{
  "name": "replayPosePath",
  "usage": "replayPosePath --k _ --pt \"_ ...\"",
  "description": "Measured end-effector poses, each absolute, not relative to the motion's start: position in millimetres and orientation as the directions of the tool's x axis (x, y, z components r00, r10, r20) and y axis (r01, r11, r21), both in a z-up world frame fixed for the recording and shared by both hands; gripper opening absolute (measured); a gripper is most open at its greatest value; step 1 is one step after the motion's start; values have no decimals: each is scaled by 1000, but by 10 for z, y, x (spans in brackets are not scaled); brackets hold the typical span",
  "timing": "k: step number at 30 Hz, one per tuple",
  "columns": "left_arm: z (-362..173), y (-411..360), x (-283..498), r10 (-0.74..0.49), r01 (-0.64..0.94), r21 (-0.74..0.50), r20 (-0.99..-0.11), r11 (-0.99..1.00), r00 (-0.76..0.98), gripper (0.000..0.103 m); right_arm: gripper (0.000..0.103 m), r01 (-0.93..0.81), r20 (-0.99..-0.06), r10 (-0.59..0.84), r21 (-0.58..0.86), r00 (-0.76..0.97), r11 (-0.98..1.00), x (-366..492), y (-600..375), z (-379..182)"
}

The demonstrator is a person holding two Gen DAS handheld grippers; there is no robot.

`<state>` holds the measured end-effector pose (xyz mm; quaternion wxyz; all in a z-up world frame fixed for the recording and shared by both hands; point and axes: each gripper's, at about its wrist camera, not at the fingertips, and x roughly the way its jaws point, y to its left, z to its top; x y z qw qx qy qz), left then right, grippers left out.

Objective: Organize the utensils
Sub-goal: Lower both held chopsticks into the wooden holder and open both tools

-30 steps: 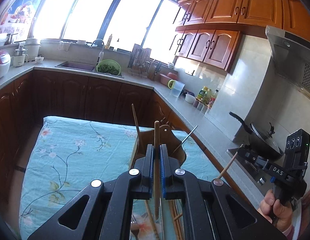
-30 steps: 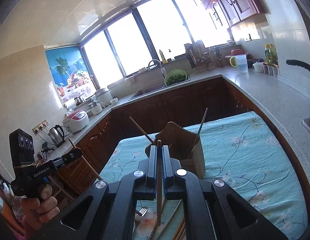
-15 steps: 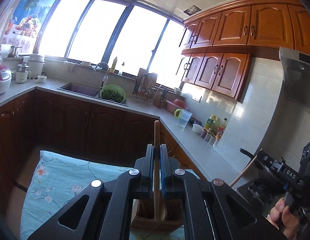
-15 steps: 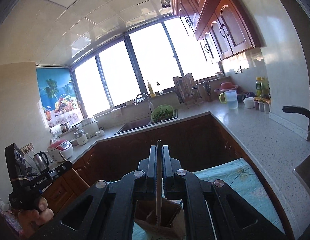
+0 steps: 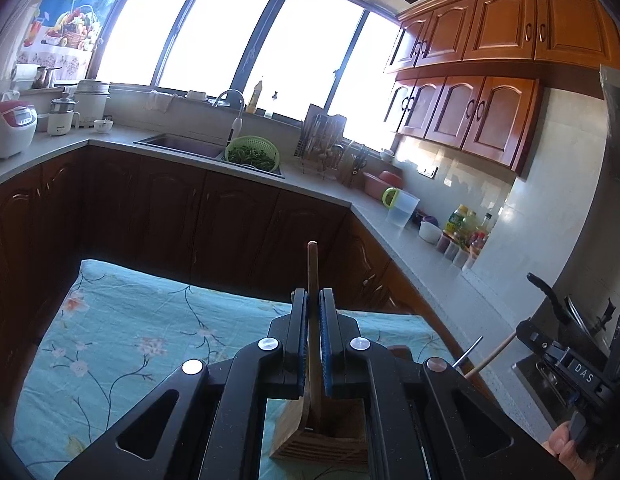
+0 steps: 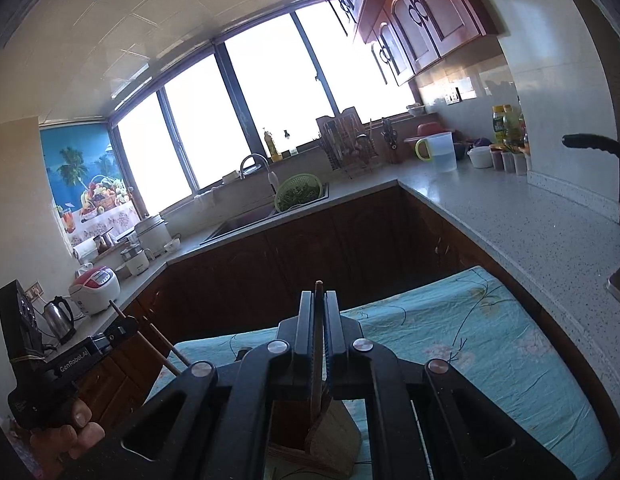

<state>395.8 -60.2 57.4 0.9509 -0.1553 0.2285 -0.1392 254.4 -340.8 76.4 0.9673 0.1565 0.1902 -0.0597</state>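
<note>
A wooden utensil holder (image 5: 322, 446) stands on a table with a teal floral cloth (image 5: 130, 340), right under both grippers. My left gripper (image 5: 313, 295) is shut on a brown wooden chopstick (image 5: 312, 268) held upright, its lower end down inside the holder. My right gripper (image 6: 319, 295) is shut on a thinner wooden chopstick (image 6: 318, 332) whose lower end also reaches into the holder (image 6: 330, 436). In the left wrist view the right gripper (image 5: 528, 332) shows at the right edge. The right wrist view has the left gripper (image 6: 124, 326) at its left edge. A metal handle (image 5: 468, 352) sticks up beside the holder.
Grey countertops wrap the room beyond the table (image 6: 490, 340). A sink with a green colander (image 5: 252, 154) lies ahead, a dish rack (image 5: 322, 140) and a clear jug (image 5: 402, 208) further right. A black wok (image 5: 550, 296) sits on the stove at right. A rice cooker (image 6: 96, 284) and a kettle (image 6: 60, 318) stand at left.
Both grippers moved forward over the holder and sank a little, each still shut on its chopstick. The holder went from ahead of the fingers to under them, with the sticks' lower ends inside.
</note>
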Motion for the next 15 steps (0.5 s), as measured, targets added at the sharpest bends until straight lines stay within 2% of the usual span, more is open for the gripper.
replayPosePath --k 7,15 --pt "460 -676 4117 -351 194 -360 -449 913 822 4 4 181 -434 -42 283 900 942 2615 -3385 570" --pt "578 -588 4197 -343 192 -344 -461 919 818 5 4 186 -445 -45 279 894 942 2635 -3388 559"
